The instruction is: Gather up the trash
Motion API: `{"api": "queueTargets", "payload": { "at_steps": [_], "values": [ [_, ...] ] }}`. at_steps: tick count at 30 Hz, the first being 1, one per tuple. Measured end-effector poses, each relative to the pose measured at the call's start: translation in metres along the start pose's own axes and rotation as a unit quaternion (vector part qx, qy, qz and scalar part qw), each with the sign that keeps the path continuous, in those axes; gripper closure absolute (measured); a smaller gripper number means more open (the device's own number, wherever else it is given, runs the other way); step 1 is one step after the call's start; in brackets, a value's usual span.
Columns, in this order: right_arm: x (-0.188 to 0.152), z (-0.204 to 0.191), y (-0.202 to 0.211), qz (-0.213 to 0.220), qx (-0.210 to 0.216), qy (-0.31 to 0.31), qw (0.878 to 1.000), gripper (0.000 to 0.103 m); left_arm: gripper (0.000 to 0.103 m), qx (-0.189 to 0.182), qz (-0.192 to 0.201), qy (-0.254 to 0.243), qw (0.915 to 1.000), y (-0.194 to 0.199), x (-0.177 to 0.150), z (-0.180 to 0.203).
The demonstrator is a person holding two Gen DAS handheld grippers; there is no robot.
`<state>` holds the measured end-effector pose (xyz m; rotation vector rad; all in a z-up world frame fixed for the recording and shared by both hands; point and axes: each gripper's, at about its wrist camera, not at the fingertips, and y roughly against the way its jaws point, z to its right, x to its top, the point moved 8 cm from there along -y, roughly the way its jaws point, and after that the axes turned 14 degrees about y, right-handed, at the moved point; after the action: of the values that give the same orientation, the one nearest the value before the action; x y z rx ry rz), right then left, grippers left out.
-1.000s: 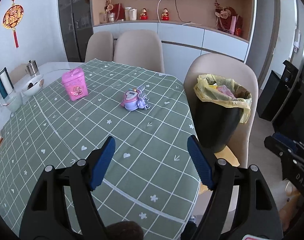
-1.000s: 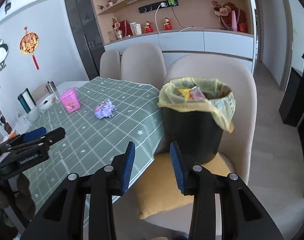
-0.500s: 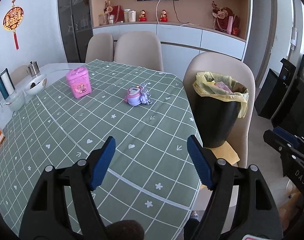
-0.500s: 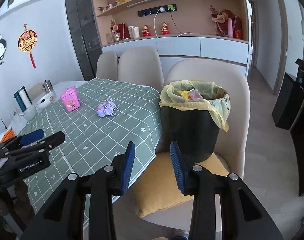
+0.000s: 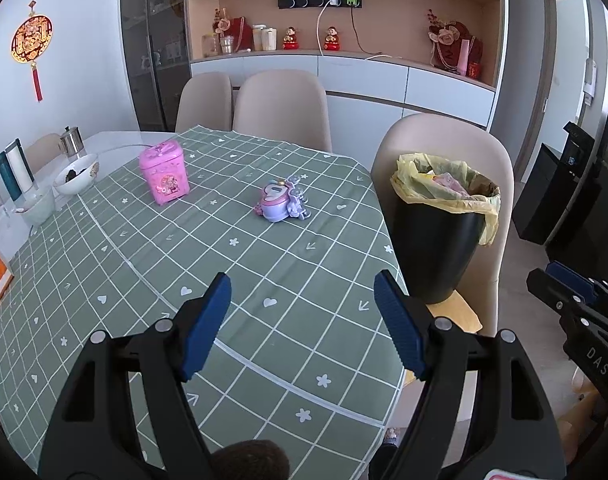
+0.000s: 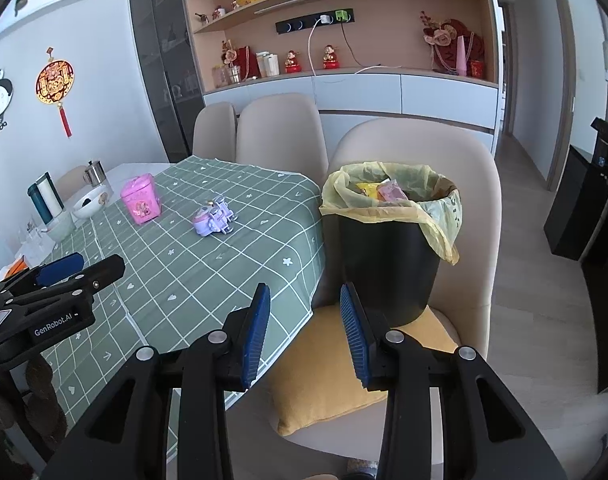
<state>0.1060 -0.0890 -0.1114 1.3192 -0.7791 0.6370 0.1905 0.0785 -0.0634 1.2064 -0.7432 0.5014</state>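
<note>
A black trash bin (image 5: 439,248) (image 6: 387,268) with a yellow liner stands on a beige chair's seat, with wrappers inside it. The bin is beside the right edge of the table (image 5: 144,280) (image 6: 176,272), which has a green checked cloth. My left gripper (image 5: 302,292) hovers open over the near part of the cloth with nothing between its blue pads. My right gripper (image 6: 304,304) is open too, with a narrower gap, above the chair's yellow cushion (image 6: 343,380) in front of the bin, holding nothing.
A pink tin (image 5: 164,176) (image 6: 140,199) and a purple toy (image 5: 282,204) (image 6: 214,220) sit on the cloth. Bowls (image 5: 76,174), a flask and a metal pot stand at the table's far left. More beige chairs (image 5: 282,108) and a sideboard lie behind; black furniture (image 6: 575,208) stands at right.
Both views have pulled back a little from the table and bin, so they look slightly farther away. Neither gripper's gap changed.
</note>
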Motion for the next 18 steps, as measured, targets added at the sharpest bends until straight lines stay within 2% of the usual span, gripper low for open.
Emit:
{"api": "queueTargets", "payload": {
  "at_steps": [18],
  "values": [
    [0.0004,0.0011,0.0025,0.004,-0.003,-0.001,1.000,0.068,0.033,-0.006,0.006,-0.004,1.0000,0.0058,0.0019,0.0053]
  ]
}}
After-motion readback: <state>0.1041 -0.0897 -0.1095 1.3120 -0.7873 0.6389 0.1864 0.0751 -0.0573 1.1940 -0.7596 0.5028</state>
